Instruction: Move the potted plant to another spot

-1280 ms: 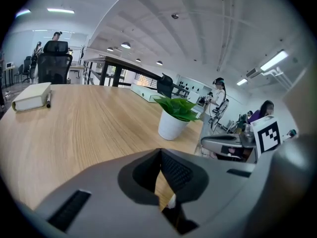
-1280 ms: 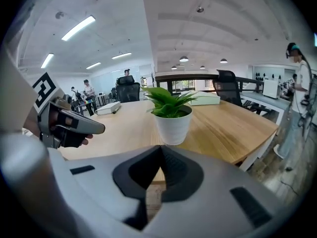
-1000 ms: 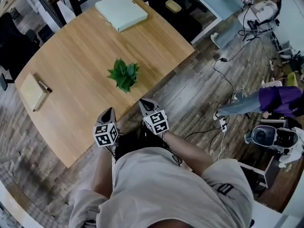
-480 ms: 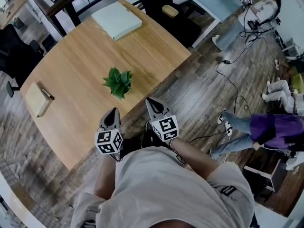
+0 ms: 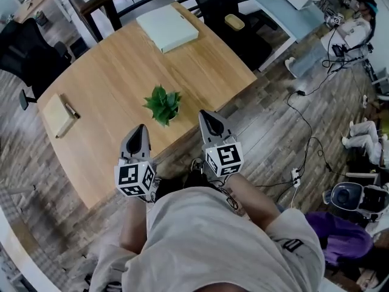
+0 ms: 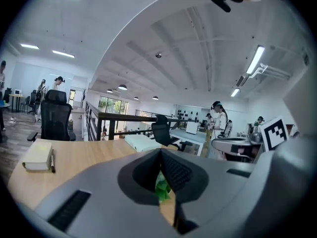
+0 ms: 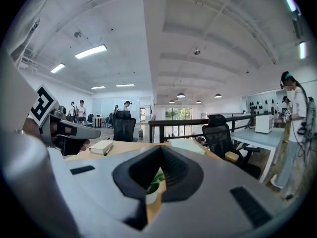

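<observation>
Left tool (image 5: 138, 130) and right tool (image 5: 207, 116) are side by side in the head view. Each one's tips are pinched together and neither has hold of anything. The left one sits over the wooden bench (image 5: 103, 81), the right one at its near edge. The plant (image 5: 163, 104) stands on the bench between and just beyond them, near that edge and clear of both. From up here it's all leaves, with the pot hidden underneath. A notebook (image 5: 58, 116) with a pen (image 5: 72, 110) lies at the bench's left end, a flat pale box (image 5: 167, 28) at the far end.

Over to the left gripper view: the jaws are closed tip to tip and empty. Only a scrap of green leaf (image 6: 162, 187) peeks through the gap below them, with no pot to be seen. The right tool's marker cube (image 6: 274, 133) shows at the right edge.

Now the right gripper view: the jaws are shut here too, with nothing between them. This is the one view that gives the white pot (image 7: 150, 196) under the leaves. The plant stands upright on the bench, its long axis vertical, foliage pointing up. The left tool is in view at the left, in a hand (image 7: 34, 128).
</observation>
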`<state>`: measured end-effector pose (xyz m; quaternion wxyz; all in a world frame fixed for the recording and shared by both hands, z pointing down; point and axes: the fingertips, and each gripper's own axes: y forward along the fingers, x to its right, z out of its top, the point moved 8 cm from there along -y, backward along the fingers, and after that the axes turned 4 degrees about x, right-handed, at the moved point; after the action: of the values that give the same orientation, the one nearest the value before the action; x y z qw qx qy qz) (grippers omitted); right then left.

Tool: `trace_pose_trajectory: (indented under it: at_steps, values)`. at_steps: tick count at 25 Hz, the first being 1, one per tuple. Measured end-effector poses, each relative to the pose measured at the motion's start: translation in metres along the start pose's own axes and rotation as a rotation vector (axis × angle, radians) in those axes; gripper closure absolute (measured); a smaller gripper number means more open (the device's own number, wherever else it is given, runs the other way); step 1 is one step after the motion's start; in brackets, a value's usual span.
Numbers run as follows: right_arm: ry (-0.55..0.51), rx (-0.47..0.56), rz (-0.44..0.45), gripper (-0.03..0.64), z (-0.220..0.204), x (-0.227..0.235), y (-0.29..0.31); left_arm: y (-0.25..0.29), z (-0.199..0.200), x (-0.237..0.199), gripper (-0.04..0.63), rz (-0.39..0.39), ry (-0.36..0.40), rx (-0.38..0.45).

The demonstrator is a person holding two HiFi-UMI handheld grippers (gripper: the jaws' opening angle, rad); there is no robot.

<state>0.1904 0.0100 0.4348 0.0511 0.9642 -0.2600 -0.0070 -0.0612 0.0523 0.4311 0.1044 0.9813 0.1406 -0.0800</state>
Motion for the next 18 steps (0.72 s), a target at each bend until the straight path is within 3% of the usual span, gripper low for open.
trace_pose_trajectory:
  at_steps: [11,18]
  values:
    - [-0.063,0.087,0.004,0.614,0.045,0.007,0.022,-0.01,0.041,-0.013,0.583,0.058,0.036,0.088]
    - [-0.072,0.106,0.029,0.614,0.052,0.003,0.029,-0.008,0.042,-0.013,0.583,0.063,0.038,0.106]
